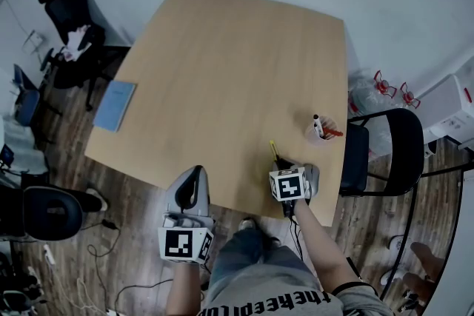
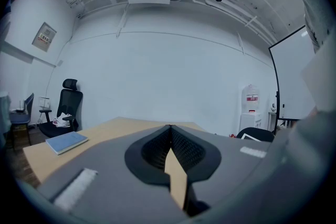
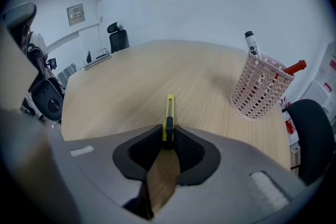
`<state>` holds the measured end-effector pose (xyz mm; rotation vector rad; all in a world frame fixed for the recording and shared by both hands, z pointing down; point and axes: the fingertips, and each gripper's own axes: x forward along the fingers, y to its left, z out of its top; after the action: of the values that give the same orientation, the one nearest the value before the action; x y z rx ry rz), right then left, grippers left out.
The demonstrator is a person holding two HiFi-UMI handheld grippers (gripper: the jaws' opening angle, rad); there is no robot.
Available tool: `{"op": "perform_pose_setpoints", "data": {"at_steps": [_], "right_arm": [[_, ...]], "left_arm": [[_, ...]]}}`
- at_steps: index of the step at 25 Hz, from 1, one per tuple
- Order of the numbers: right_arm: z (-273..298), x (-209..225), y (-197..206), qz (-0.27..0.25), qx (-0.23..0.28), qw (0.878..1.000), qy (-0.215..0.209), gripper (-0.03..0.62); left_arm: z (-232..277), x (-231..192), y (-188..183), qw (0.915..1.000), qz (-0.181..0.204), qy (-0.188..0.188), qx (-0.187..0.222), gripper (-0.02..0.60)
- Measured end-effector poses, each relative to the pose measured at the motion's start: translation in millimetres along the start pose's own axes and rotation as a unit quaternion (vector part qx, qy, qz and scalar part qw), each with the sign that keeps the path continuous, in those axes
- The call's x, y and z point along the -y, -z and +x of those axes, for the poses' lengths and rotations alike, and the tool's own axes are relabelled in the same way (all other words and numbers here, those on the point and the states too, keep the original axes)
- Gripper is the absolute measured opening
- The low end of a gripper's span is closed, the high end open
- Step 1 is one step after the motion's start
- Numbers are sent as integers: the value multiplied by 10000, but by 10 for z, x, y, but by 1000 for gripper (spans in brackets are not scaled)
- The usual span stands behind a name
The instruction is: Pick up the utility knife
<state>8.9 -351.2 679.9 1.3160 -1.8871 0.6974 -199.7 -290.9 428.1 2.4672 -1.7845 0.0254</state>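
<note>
Right gripper (image 3: 168, 136) is angled down at the near right part of the table (image 1: 222, 70), jaws drawn in narrow and clamped on the near end of the utility knife (image 3: 169, 110). The pads press its black slider section, and the yellow body sticks out straight ahead between them, low over the wood. Whether the far tip touches the surface cannot be told. In the head view the utility knife (image 1: 273, 150) sits just in front of the right gripper (image 1: 281, 163), close to the table's near edge. A pink mesh pen cup (image 3: 260, 89) stands further right, well apart from the knife, holding a black-capped marker (image 3: 252, 42) and a red pen (image 3: 294, 67). Left gripper (image 1: 194, 177) is held level at the near edge, jaws together with nothing between them (image 2: 171, 128). A blue notebook (image 1: 115, 105) lies at the table's left edge.
</note>
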Motion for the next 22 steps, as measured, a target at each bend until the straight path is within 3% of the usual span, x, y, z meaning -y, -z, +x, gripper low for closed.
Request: {"op": "perform_pose_setpoints", "data": {"at_steps": [7, 22], "right_arm": [[-97, -13, -22, 237, 183, 9994, -192, 64], [-837, -15, -268, 583, 1335, 9876, -579, 66]], "left_arm": [[-8, 66, -8, 10000, 59, 25, -1, 20], [-12, 375, -67, 9995, 107, 279, 72, 20]]}}
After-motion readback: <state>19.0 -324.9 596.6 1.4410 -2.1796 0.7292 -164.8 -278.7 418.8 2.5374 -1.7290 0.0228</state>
